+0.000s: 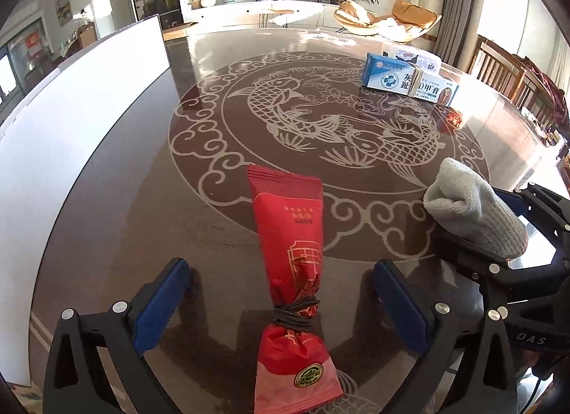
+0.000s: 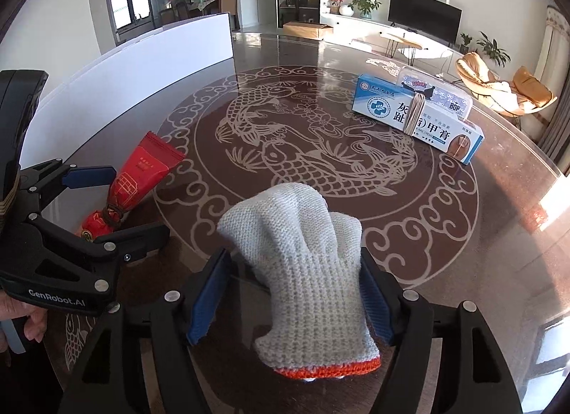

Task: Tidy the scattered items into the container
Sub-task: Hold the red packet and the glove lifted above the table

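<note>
Red packet lies between wide left tongs; right tongs straddle glove, unclamped.

The left gripper reads "GenRobot.AI", the clear case "KUROMI" and "BOP", the blue box "NAIL CREAM" beside large Chinese characters.

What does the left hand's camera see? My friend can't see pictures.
A red snack packet tied with a dark band lies on a brown fish-patterned table, between the open left gripper. A gray knit glove sits to the right, a blue-and-white box farther back.
</note>
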